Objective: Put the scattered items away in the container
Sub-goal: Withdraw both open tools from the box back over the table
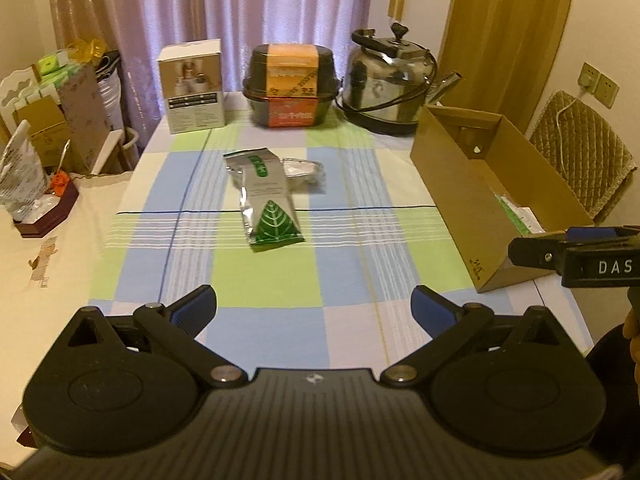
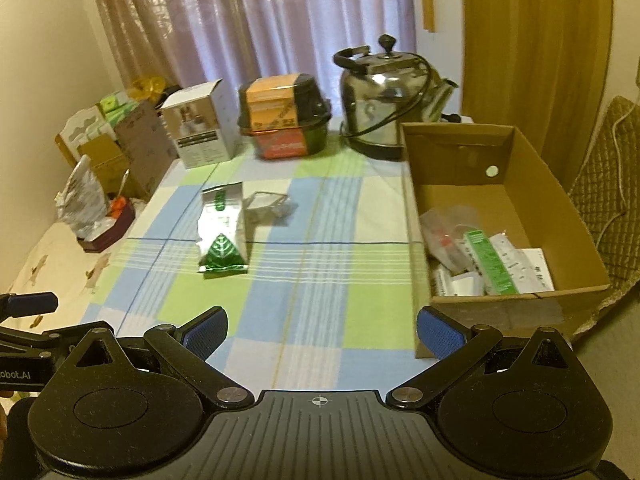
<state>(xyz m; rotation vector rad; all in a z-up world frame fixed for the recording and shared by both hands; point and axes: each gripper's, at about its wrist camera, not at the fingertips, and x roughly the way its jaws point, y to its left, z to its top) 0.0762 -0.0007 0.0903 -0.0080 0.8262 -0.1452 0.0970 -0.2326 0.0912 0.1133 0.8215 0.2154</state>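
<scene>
- Brown cardboard box (image 2: 560, 216) at the table's right edge already holds several packets and a green-and-white carton (image 2: 490, 262).
- Silver foil pouch with green leaf print (image 1: 266, 196) and small clear plastic packet (image 1: 302, 168), touching it, lie mid-cloth: two left for you.
- Left gripper (image 1: 314, 304) and right gripper (image 2: 322, 328): both spread wide, empty, well short of the pouch.

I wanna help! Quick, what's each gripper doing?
Left gripper: open, holding nothing.
Right gripper: open, holding nothing.
</scene>
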